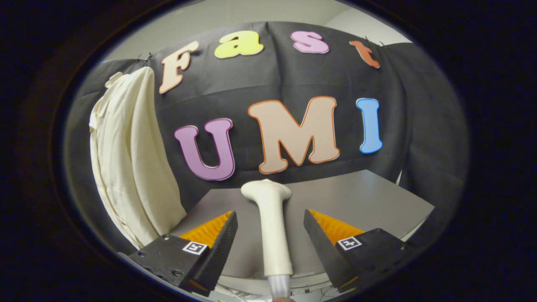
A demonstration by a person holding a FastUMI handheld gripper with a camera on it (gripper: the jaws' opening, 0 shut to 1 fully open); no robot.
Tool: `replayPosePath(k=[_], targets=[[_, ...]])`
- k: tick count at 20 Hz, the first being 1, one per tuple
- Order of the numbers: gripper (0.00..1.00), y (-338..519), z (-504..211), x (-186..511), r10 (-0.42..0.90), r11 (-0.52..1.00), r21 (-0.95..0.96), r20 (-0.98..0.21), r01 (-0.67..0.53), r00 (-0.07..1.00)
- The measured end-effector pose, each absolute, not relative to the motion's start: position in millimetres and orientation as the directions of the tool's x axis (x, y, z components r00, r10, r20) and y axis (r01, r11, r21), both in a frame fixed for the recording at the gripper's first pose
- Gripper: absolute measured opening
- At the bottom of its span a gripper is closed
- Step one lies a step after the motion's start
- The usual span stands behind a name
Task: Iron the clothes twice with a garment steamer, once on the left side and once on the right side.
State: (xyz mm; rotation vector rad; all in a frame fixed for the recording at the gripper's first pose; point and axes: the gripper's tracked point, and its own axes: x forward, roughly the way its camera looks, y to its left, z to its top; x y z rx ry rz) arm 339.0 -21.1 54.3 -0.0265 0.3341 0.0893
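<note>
A cream garment steamer (272, 222) stands between my fingers, its handle upright and its head at the top, facing away toward the wall. My gripper (270, 228) is open: both fingers stand apart from the handle with a gap on each side. A cream shirt (128, 159) hangs on the booth wall, well to the left of and beyond the left finger. A clear hose end shows below the steamer's handle.
A grey table (369, 205) lies under and beyond the fingers, ending at the black cloth wall. Its right corner falls off beside the right finger. The shirt's lower hem hangs close to the table's left side.
</note>
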Motion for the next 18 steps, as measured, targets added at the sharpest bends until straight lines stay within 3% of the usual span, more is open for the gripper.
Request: replayPosePath(k=[9, 12, 17, 18], targets=[[0.96, -32, 38, 380, 0.027, 1.000, 0.014, -0.521, -0.023, 0.853], [0.82, -25, 35, 381, 0.040, 0.998, -0.010, -0.548, -0.054, 0.836], [0.37, -26, 33, 381, 0.030, 0.998, -0.023, -0.558, -0.051, 0.830], [0.36, -26, 39, 380, 0.029, 0.999, -0.002, -0.531, -0.035, 0.847]])
